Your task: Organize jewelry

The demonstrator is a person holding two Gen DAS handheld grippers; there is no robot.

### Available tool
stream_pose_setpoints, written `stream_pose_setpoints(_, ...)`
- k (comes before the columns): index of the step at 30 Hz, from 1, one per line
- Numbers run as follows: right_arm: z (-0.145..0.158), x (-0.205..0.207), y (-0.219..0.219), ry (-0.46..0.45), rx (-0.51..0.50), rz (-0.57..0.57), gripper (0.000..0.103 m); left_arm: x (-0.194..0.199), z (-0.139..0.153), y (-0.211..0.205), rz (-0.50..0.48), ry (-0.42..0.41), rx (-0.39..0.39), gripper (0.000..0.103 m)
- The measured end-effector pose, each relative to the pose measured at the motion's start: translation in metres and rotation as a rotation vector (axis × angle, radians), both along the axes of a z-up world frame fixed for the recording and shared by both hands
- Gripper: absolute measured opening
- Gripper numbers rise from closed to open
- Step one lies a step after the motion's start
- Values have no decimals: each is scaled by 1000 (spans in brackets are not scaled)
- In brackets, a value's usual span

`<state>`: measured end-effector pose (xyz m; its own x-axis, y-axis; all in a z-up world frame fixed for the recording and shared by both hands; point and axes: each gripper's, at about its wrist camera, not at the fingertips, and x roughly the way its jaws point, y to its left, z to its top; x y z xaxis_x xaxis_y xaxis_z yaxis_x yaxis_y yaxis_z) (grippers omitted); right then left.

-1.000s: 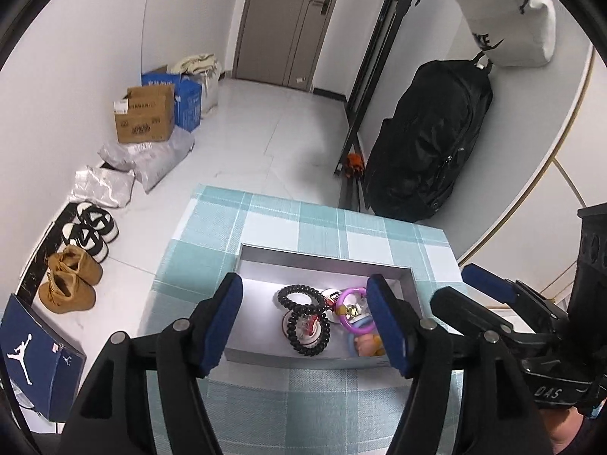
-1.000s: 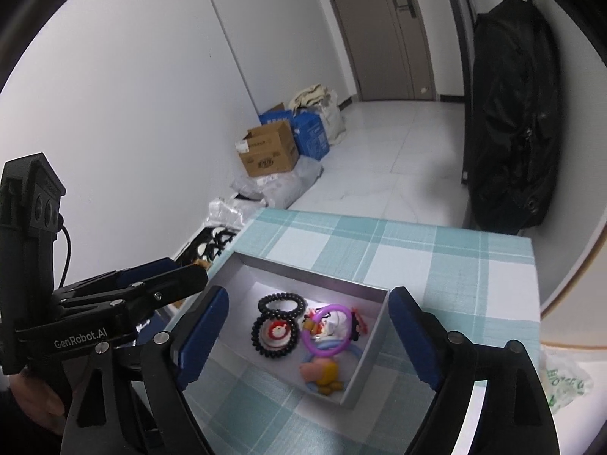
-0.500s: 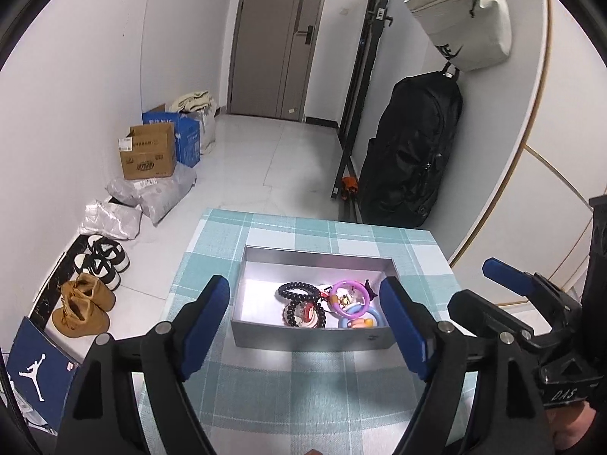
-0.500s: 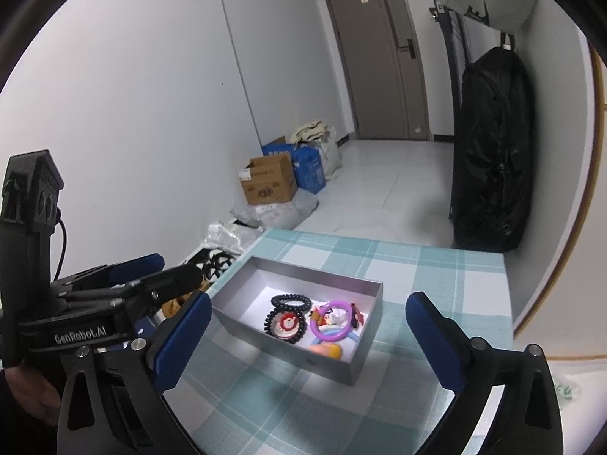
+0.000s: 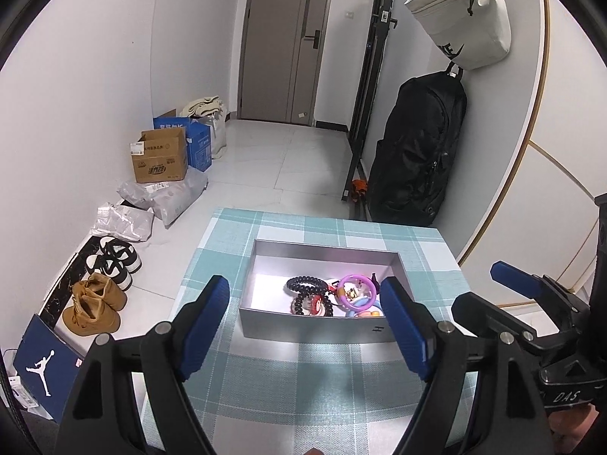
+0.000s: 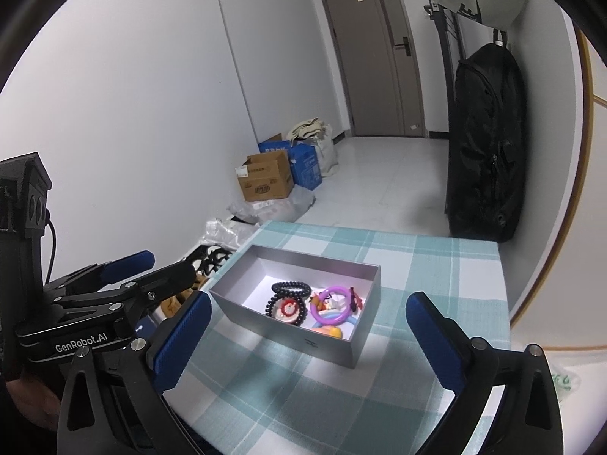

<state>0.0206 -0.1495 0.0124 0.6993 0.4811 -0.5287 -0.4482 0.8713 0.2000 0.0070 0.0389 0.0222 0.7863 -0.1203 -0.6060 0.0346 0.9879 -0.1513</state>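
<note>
Jewelry sits gathered in an open grey box [image 5: 315,328] at the middle of the table [image 5: 303,386], which wears a teal-and-white checked cloth. Inside the box, toward its right half, I see a black coiled hair tie [image 5: 305,285] lying against a dark beaded bracelet [image 5: 303,305] that rings a small red-and-white charm. Just beside them to the right lies a purple ring [image 5: 356,290] with some small trinkets inside its loop, and under it a pale blue ring and an orange-yellow piece that the near wall of the box partly hides. The left half of the box floor is bare.

My left gripper [image 5: 305,326] hangs over the near part of the table with its jaws well apart and nothing between them; the blue pads frame the box from either side in the left wrist view without touching it. My right gripper [image 6: 307,341] is held the same way from the right side, jaws spread as wide as they go, empty, with the box lying beyond and between the pads, clear of both. Each gripper shows at the edge of the other's view, side by side and near one another.

Beyond the table, on the white floor along the left wall, stand a brown cardboard box [image 5: 159,161], a blue carton, grey parcel bags and some shoes [image 5: 95,303]. A black backpack [image 5: 413,155] hangs by the right wall under a cream bag [image 5: 461,15], with a grey door [image 5: 288,41] at the far end.
</note>
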Motion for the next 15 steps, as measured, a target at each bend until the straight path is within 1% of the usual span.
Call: stream_pose_setpoints(15, -2, 4, -4, 26, 10, -14, 103, 2, -3, -2, 4, 17, 3, 78)
